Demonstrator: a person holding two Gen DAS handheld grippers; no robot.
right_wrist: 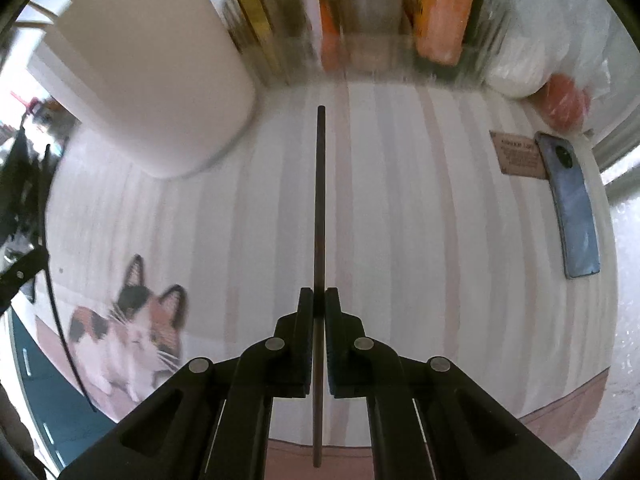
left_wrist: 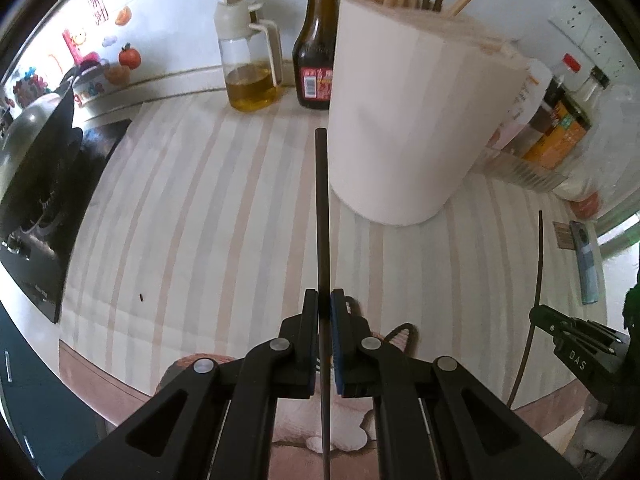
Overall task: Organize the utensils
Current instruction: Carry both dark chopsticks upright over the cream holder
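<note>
My left gripper [left_wrist: 324, 298] is shut on a dark chopstick [left_wrist: 322, 208] that sticks out forward above the striped mat, its tip close to the white utensil holder [left_wrist: 404, 120]. Several wooden and dark chopsticks stand in that holder. My right gripper [right_wrist: 319, 296] is shut on a second dark chopstick [right_wrist: 320, 200], held above the mat to the right of the white holder [right_wrist: 148, 80]. In the left wrist view the right gripper [left_wrist: 536, 314] appears at the right edge with its chopstick [left_wrist: 538, 264] pointing up.
An oil jug [left_wrist: 250, 56] and a dark sauce bottle [left_wrist: 316, 48] stand behind the holder, with a stove and pot [left_wrist: 36, 152] at the left. Bottles and boxes [right_wrist: 400, 12] line the back. A phone [right_wrist: 572, 204] and a card [right_wrist: 518, 154] lie at the right.
</note>
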